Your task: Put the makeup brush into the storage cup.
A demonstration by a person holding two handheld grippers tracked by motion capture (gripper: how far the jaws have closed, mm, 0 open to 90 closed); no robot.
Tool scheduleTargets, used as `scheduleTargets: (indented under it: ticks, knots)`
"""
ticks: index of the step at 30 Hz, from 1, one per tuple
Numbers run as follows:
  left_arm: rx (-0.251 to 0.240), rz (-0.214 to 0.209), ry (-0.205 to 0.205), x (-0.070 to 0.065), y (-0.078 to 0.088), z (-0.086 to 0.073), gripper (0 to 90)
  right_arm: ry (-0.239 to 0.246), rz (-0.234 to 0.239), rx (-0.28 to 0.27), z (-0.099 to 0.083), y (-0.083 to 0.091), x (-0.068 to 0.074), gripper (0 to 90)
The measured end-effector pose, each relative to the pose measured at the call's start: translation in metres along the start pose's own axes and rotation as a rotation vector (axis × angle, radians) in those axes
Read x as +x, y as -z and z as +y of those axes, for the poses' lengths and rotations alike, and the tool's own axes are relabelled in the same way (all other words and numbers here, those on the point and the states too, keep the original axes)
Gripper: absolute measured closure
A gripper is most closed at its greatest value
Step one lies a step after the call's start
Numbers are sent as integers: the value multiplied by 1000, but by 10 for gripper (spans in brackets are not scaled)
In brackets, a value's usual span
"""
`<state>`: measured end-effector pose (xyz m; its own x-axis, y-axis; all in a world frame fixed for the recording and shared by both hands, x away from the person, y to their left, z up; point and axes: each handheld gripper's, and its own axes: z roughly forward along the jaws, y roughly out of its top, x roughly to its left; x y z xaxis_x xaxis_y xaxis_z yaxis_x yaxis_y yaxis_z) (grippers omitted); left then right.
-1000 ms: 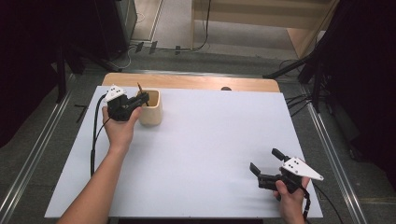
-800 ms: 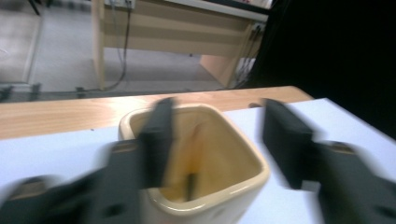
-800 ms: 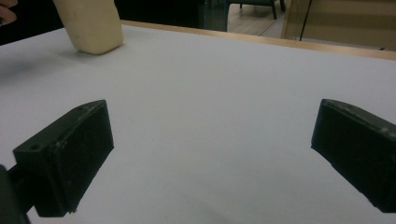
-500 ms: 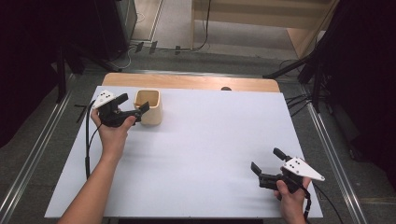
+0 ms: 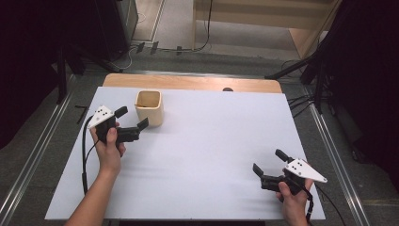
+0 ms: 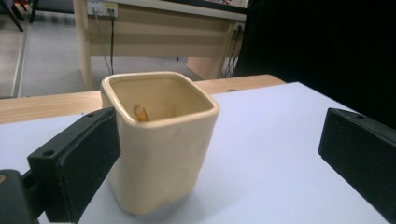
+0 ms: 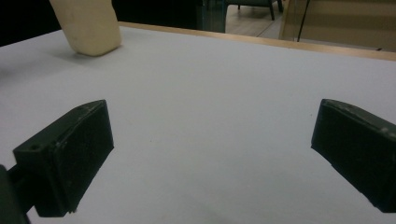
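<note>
A cream square cup stands upright near the back left of the white table top. In the left gripper view the cup holds a small tan stick leaning inside it. My left gripper is open just left of and in front of the cup, its jaws wide apart and empty, not touching the cup. My right gripper rests open and empty near the table's front right corner. The cup's base shows far off at the top left in the right gripper view.
A wooden strip runs along the table's back edge. Behind it are a wooden desk and cables on the floor. Metal rails flank the table on both sides.
My left gripper has drawn back from above the cup, moving left and toward the front, and now sits lower beside it. The right gripper has stayed in place.
</note>
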<state>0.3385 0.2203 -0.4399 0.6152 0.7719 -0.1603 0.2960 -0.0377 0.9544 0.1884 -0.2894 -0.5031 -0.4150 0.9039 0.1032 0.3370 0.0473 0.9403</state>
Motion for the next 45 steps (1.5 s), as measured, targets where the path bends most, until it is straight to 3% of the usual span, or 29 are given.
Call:
scheduleTargets:
  ticks: [10, 16, 20, 30, 36, 45]
  knots:
    - [2, 11, -26, -10, 18, -18, 0, 4, 2, 0, 0, 0, 1, 0]
    - [-4, 7, -15, -12, 30, -30, 0, 7, 2, 2, 0, 0, 1, 0]
    - [4, 20, -42, -14, 41, -37, 0, 7, 2, 3, 0, 0, 2, 0]
    - [-4, 27, -52, -19, 70, -49, 0, 9, 5, 8, 0, -2, 4, 0]
    - [10, 46, -97, -23, 79, -56, 0, 13, 10, 9, -1, -2, 6, 0]
    - [22, 66, -108, -26, 98, -65, 0, 15, 12, 14, -1, -3, 6, 0]
